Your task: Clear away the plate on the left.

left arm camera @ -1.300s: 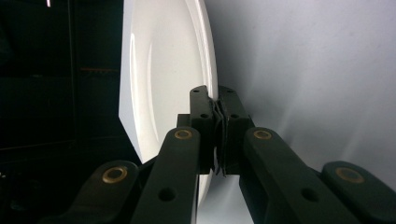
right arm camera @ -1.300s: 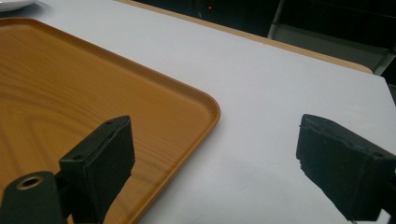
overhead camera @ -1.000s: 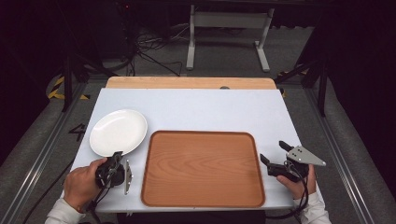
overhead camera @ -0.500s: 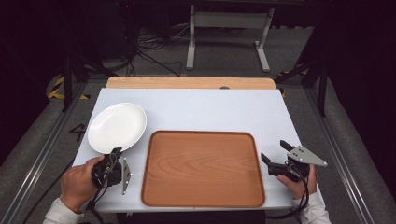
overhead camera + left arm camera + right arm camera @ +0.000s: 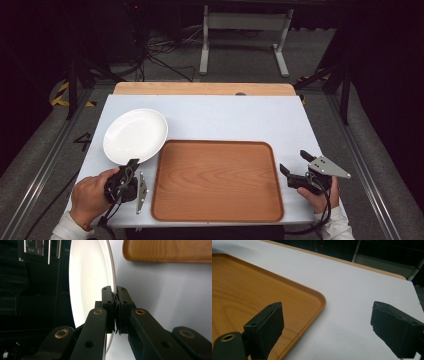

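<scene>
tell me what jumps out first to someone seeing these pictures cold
The white plate at the table's left stands out, its near rim pinched between the shut jaws of the left gripper. Next comes the big wooden tray, lying bare in the middle of the pale table. At the right edge, the right gripper waits with its jaws wide open beside the tray's corner.

So on my table point(image 5: 225, 120) right now: one white plate point(image 5: 135, 134), one wooden tray point(image 5: 217, 180), two grippers, my left gripper point(image 5: 131, 165) and my right gripper point(image 5: 295, 165), one per hand, that's the lot
</scene>
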`<state>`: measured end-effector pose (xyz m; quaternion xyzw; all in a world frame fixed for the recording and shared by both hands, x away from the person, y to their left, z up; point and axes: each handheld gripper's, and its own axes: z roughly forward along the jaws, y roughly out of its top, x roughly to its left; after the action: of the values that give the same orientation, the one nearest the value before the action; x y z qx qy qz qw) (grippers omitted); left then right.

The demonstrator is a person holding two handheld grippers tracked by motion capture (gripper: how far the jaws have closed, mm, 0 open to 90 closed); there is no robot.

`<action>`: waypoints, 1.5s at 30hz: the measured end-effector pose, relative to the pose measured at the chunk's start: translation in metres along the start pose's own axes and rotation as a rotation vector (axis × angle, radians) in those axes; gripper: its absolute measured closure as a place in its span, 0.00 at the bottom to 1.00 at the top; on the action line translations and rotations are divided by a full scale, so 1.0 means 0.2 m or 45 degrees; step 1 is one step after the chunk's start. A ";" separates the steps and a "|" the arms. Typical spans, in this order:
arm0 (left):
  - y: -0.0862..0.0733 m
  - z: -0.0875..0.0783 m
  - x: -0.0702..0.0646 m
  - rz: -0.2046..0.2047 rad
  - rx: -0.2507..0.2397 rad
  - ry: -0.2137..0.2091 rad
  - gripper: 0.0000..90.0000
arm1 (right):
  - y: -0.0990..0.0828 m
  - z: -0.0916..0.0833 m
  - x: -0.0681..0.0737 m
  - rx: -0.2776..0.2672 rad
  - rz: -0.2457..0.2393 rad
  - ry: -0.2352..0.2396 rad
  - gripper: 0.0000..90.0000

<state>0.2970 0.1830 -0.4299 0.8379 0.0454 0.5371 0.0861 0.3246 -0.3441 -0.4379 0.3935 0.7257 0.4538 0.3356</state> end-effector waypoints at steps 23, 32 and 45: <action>0.24 -0.10 -0.03 0.115 -0.201 -0.066 0.97 | 0.00 0.00 0.00 0.001 0.003 0.003 0.13; 0.36 -0.11 -0.09 0.182 -0.293 -0.107 0.97 | 0.00 0.00 0.00 0.001 0.009 0.004 0.13; 0.49 -0.12 -0.16 0.293 -0.374 -0.177 0.97 | 0.00 0.01 0.00 0.005 0.006 0.007 0.13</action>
<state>0.2609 0.0847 -0.4296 0.8510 -0.1355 0.4852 0.1483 0.3252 -0.3437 -0.4393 0.3946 0.7265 0.4544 0.3316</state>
